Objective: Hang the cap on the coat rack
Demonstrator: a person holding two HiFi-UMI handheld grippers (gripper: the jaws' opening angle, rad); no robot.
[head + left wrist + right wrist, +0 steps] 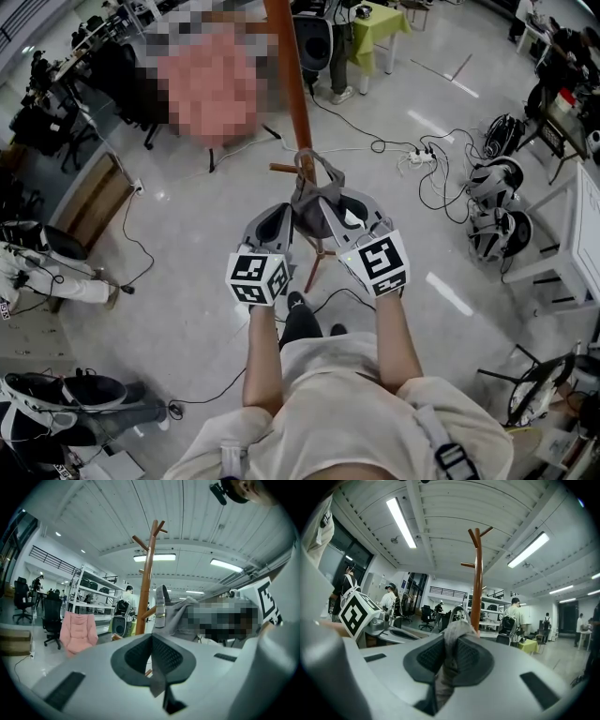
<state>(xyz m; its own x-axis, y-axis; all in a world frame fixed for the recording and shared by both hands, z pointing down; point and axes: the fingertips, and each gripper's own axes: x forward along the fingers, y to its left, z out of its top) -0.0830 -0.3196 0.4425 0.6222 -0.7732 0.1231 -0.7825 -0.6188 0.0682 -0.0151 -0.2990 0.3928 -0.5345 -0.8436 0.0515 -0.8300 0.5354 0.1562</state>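
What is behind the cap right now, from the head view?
The coat rack's brown pole rises right behind the cap, with a short peg at its left. The cap covers the pole's lower stretch; only a leg shows below.

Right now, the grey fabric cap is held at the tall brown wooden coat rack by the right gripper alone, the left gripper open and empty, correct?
Not quite: the left gripper is shut on the grey fabric cap too, as the left gripper view shows. The right gripper also pinches it at the tall brown wooden coat rack.
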